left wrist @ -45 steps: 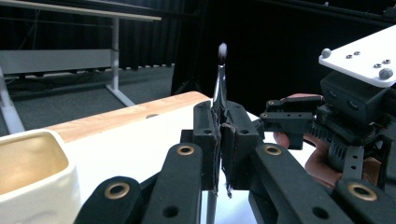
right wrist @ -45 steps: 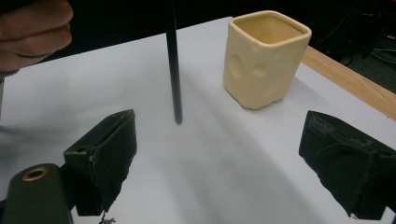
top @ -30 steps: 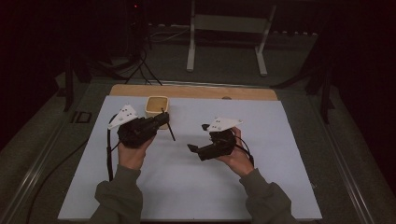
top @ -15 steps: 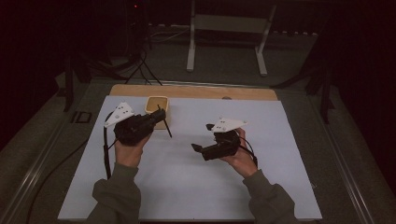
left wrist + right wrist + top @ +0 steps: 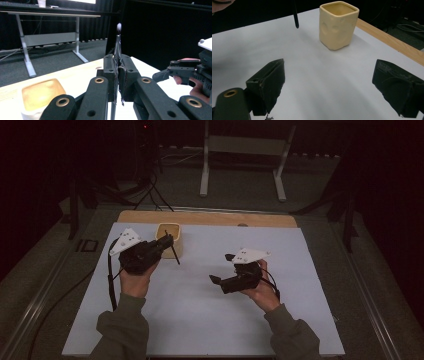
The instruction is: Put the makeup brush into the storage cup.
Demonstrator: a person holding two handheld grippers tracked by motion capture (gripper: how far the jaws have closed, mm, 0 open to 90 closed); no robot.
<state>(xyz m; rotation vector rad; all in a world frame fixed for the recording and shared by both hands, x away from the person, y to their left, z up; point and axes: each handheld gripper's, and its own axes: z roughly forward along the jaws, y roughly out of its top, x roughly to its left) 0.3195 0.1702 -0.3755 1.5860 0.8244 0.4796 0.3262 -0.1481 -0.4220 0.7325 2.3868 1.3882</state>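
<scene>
A white sheet (image 5: 200,320) covers the wooden tabletop (image 5: 210,218), and beyond it a grey metal-legged bench (image 5: 245,145) stands on the dark floor

1. I'm working in what looks like a lab or recording studio: black curtains (image 5: 162,32) close off the room.
2. My table (image 5: 200,320) carries a plain white sheet over a wooden top.
3. A metal-legged bench (image 5: 245,150) and floor cables (image 5: 150,195) stand behind it.

A dim room with black walls surrounds the white-topped table (image 5: 310,270). At 12 o'clock beyond it, a grey metal-legged bench (image 5: 245,145) stands on grey carpet floor (image 5: 240,195); black cables (image 5: 150,195) trail at 11 o'clock.
</scene>
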